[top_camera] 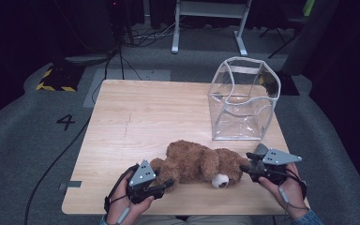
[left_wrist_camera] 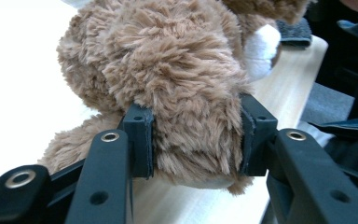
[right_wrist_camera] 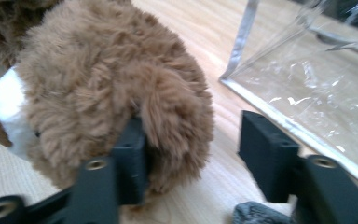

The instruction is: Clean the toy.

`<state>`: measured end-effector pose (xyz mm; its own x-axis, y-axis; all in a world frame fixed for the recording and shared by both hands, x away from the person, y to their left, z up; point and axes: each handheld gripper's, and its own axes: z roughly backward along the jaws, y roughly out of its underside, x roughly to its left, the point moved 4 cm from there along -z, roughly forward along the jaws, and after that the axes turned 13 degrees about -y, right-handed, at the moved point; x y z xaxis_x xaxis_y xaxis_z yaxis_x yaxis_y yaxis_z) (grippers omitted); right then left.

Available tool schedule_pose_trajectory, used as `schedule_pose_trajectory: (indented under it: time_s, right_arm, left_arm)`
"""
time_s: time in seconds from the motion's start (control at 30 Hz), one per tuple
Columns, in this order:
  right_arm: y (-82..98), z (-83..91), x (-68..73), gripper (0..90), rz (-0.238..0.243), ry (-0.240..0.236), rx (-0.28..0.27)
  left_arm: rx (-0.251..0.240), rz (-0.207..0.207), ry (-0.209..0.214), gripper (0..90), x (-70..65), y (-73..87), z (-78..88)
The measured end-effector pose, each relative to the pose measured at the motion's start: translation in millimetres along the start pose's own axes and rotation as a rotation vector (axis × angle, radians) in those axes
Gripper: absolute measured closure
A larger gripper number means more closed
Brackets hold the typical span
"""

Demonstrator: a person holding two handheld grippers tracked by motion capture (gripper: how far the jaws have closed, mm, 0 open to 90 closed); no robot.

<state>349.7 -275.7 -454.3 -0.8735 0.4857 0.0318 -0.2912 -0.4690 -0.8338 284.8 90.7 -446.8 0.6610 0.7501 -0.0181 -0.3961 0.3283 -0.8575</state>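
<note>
A brown plush teddy bear (top_camera: 198, 164) lies on its side on the near part of the wooden table (top_camera: 136, 122), stretched between the 2 grippers, its white muzzle (top_camera: 220, 180) turned toward the person's edge.

The left gripper (top_camera: 168, 183) comes in from the bottom left, held in the person's left hand (top_camera: 124, 206). In the left gripper view its 2 black jaws stand on either side of one of the bear's limbs (left_wrist_camera: 193, 135), and both pads (left_wrist_camera: 140, 140) press into the fur, so this gripper is clamped on the bear.

The right gripper (top_camera: 244, 165) sits at the bear's head end, in the person's right hand (top_camera: 288, 194). In the right gripper view its jaws stand apart: the left pad (right_wrist_camera: 129, 158) touches the fur of the bear's head (right_wrist_camera: 107, 88) beside an ear, while the right pad (right_wrist_camera: 265, 151) stands clear over bare wood (a gap shows between it and the fur). This gripper is released and holds nothing.

A clear plastic bag (top_camera: 243, 99) stands upright with its top open on the far right part of the table, just beyond the bear's head and apart from it. In the right gripper view its lower edge (right_wrist_camera: 289, 123) runs close past the free pad.
</note>
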Motion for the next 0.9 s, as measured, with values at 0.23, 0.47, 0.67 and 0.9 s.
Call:
schedule_pose_trajectory:
  time_s: [0.23, 0.47, 0.67, 0.9]
  right_arm:
    - [14.4, 20.9, -3.1, 33.8, -0.030, 0.026, 0.013]
    - [58.4, 22.1, -26.5, 19.8, -0.043, 0.137, 0.217]
    - [59.9, 22.9, -32.6, 23.6, -0.056, 0.158, 0.168]
    - [-8.1, 23.4, 15.9, 26.6, 0.136, 0.049, 0.025]
  left_arm:
    - [-0.004, -0.001, -0.026, 54.5, 3.9, 1.8, -9.7]
    - [-0.002, 0.007, -0.033, 52.4, 11.7, 3.9, -22.8]
    - [-0.001, 0.016, -0.025, 52.1, 12.1, 1.6, -23.4]
    - [0.005, 0.008, -0.032, 52.1, 6.1, -1.6, -19.6]
